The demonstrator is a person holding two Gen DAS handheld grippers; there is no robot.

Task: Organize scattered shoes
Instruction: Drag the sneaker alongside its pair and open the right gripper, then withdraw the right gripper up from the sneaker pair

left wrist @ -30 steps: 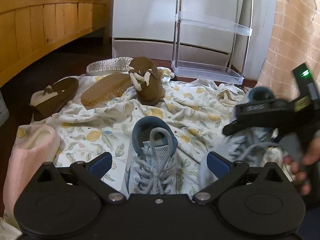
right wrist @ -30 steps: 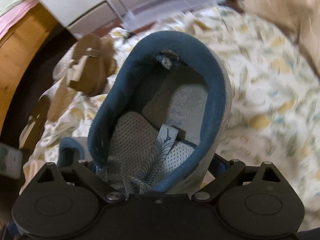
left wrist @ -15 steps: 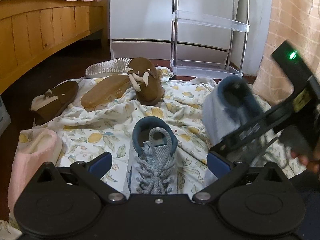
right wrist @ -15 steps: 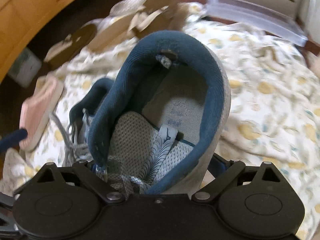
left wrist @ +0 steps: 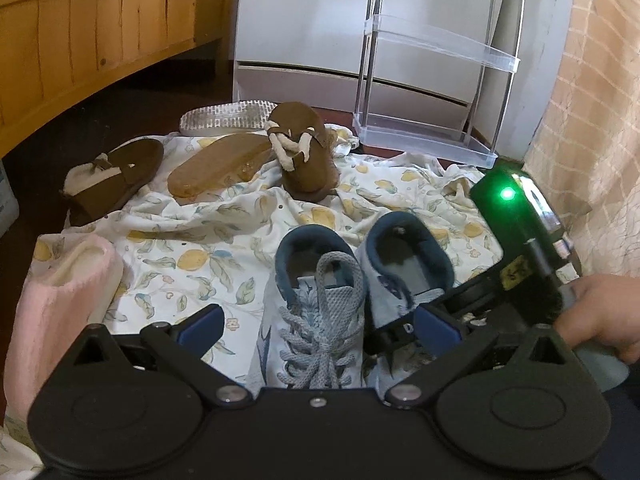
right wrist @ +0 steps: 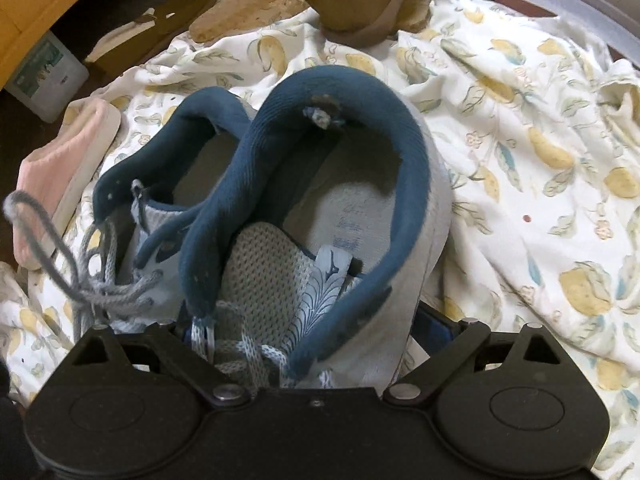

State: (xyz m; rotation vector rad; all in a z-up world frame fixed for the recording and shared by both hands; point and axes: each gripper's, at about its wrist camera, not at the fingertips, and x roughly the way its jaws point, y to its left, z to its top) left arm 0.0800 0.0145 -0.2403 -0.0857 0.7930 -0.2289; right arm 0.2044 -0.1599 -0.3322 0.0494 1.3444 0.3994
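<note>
Gripping right sneaker (right wrist: 340, 208), right claw (right wrist: 316, 332) beside laced sneaker (left wrist: 316, 312), left claw (left wrist: 318, 322) spread

We see the right hand-held gripper (right wrist: 316, 344) bring its light grey mesh sneaker with the navy collar (right wrist: 336, 216) down from mid-air. It now sits on the lemon-print sheet (left wrist: 192, 248), touching the matching laced grey sneaker (left wrist: 316, 312) on that shoe's right, heels level. The person's hand (left wrist: 600, 312) now shows low at the right edge of the left wrist view.
</note>
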